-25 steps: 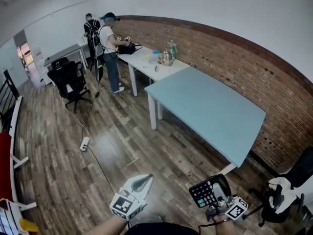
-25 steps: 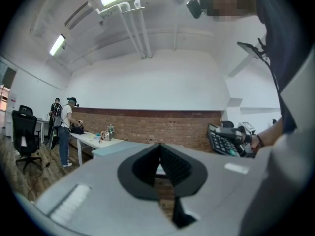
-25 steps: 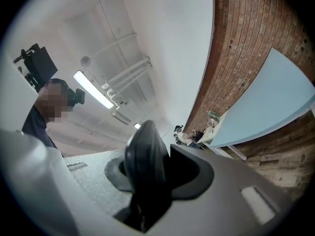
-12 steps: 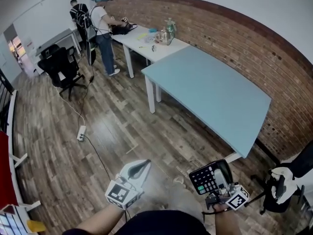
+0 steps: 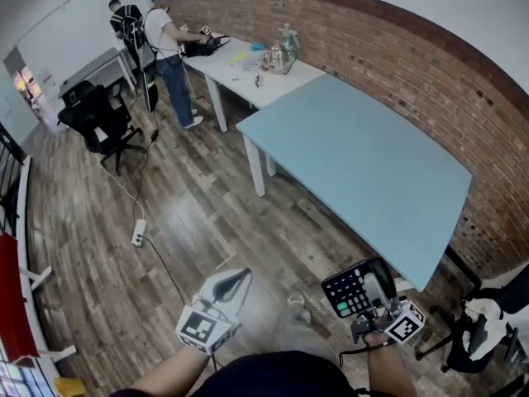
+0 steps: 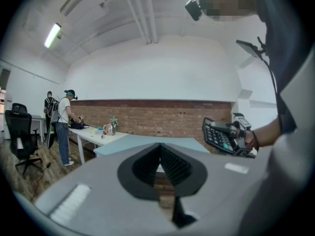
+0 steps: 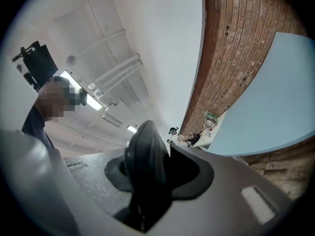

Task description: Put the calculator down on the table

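Observation:
A black calculator [image 5: 345, 293] with a green key is held upright, keys facing left, in my right gripper [image 5: 374, 281], which is shut on its edge. In the right gripper view the calculator [image 7: 145, 157] shows edge-on between the jaws. The light blue table [image 5: 364, 160] stands ahead, its near corner just beyond the calculator, which is above the floor and off the table. My left gripper [image 5: 240, 278] hangs to the left over the wood floor, shut with nothing in it. The left gripper view shows its jaws meeting [image 6: 159, 150] and the calculator [image 6: 218, 135] off to the right.
A brick wall [image 5: 430, 64] runs behind the table. A white table [image 5: 240, 66] with a kettle and small items adjoins at the back, two people [image 5: 165, 35] beside it. Black chairs [image 5: 95, 118] stand left; another chair [image 5: 483, 321] right. A power strip [image 5: 139, 238] and cable lie on the floor.
Both grippers have moved forward toward the blue table, which now sits nearer and larger in view. The calculator stays held in the right gripper.

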`<state>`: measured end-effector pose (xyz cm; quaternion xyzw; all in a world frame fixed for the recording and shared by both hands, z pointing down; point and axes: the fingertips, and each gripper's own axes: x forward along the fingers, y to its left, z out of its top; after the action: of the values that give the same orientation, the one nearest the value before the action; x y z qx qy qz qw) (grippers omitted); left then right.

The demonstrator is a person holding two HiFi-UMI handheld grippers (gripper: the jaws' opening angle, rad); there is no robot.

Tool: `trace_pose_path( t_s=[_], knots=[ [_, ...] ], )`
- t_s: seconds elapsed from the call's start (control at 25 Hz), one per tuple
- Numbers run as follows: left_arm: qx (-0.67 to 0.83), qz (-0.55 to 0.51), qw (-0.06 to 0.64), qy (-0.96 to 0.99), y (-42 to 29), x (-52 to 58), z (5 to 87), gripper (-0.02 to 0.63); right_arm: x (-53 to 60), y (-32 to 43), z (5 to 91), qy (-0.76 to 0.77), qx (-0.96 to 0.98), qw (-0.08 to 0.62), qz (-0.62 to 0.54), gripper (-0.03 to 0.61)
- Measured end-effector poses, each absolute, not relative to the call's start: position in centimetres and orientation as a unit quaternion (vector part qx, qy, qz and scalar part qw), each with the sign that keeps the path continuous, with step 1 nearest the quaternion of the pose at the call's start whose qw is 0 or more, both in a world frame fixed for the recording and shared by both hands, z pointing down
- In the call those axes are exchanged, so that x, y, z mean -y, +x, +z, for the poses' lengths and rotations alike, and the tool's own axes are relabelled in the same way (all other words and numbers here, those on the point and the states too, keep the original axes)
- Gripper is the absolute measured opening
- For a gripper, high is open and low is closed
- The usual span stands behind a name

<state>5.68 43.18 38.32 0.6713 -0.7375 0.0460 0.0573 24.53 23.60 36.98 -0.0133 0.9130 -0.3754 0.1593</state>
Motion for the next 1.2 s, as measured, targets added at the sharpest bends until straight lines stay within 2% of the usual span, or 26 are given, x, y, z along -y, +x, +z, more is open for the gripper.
trace_pose_path(
  t_s=[0.6,1.2],
  knots=[
    [0.795,0.031,0.041,0.604,-7.3,-30.6,34.5,0.003,-8.1,9.4,34.6,0.049,-0.913,0.148,-0.377,0.132],
    [0.772,0.012,0.024,0.635,-10.9,-22.6,33.8,0.003,-1.0,5.8,34.9,0.018,-0.912,0.167,-0.374,0.132]
  ],
)
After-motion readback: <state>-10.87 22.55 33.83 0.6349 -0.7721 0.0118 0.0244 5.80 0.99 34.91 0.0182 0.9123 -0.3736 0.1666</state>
